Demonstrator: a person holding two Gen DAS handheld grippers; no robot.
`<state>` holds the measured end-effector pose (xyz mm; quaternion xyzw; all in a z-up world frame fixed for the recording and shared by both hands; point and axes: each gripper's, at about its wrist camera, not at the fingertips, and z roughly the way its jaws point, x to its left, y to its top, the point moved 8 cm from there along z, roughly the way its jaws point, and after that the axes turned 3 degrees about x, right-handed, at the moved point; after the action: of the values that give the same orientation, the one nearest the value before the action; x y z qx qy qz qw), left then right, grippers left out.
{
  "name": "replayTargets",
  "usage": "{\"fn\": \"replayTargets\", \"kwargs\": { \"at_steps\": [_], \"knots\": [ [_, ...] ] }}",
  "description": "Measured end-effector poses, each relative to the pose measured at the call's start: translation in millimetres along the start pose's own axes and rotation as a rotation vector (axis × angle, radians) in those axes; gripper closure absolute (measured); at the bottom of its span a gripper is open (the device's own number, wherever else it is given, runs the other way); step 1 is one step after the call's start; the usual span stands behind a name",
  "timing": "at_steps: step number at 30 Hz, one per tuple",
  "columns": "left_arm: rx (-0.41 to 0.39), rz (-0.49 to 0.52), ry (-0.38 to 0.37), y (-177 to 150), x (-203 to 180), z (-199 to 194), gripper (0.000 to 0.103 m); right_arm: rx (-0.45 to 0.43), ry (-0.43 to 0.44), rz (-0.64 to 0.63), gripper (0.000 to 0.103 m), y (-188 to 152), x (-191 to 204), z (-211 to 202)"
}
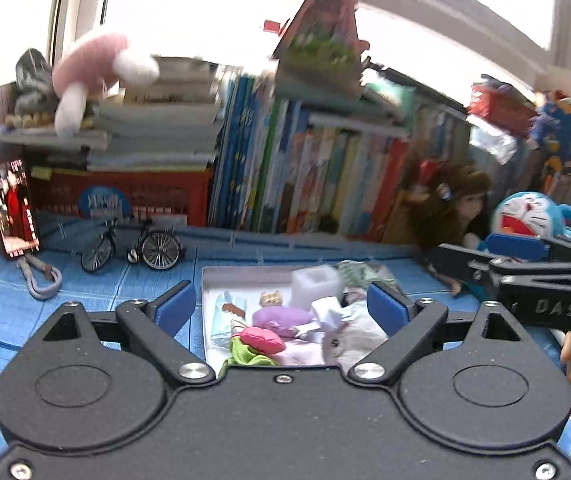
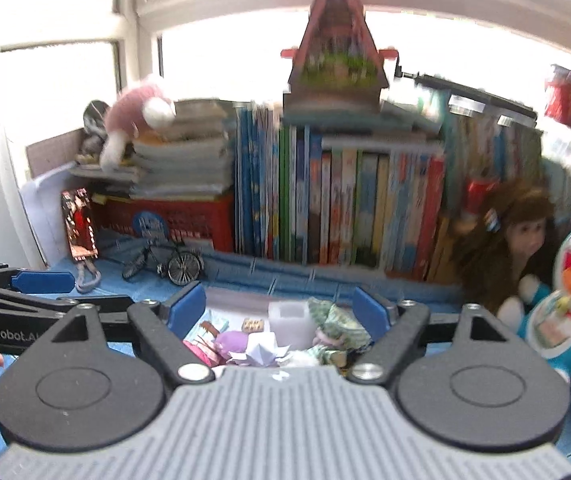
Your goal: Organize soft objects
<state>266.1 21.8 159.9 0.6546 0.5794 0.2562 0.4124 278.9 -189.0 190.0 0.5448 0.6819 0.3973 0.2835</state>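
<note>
Here both grippers hang above a blue mat (image 1: 85,300), with nothing between their blue pads. The left gripper (image 1: 281,306) has its jaws spread wide, and the right gripper (image 2: 281,312) likewise stands apart and empty. Below them, toward six o'clock in both views, sits a shallow white tray (image 1: 213,276) packed with soft objects: a purple plush (image 1: 281,318), a pink cushion-like piece (image 1: 263,340), a green cloth (image 1: 247,354), a grey-white plush (image 1: 355,342) and a translucent white block (image 1: 313,286) toward the tray's far edge. In the right wrist view a green patterned fabric (image 2: 335,322) lies at the tray's three o'clock side. At nine o'clock from the tray stands a small model bicycle (image 1: 133,246). At three o'clock a long-haired doll (image 2: 513,248) leans beside a blue cat plush (image 2: 565,304). Behind, at twelve o'clock, a row of upright books (image 2: 337,204) carries a model house (image 2: 335,60), and a pink plush (image 1: 93,68) rests on stacked papers at ten o'clock.
</note>
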Motion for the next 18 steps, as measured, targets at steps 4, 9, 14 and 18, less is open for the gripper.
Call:
{"fn": "replayTargets", "kwargs": {
  "at_steps": [4, 9, 14, 18],
  "knots": [
    [-0.068, 0.032, -0.002, -15, -13, -40, 0.003, -0.106, -0.005, -0.036, 0.003, -3, 2, -47],
    [-0.129, 0.064, 0.005, -42, -28, -78, 0.000, -0.195, -0.028, -0.057, 0.000, -21, 0, -91],
    [-0.154, 0.043, 0.010, -71, -34, -94, 0.000, -0.226, -0.047, -0.040, 0.000, -49, -6, -114],
    [-0.168, 0.021, 0.027, -94, -36, -100, 0.000, -0.250, -0.094, -0.047, 0.000, -70, -11, -125]
  ]
}}
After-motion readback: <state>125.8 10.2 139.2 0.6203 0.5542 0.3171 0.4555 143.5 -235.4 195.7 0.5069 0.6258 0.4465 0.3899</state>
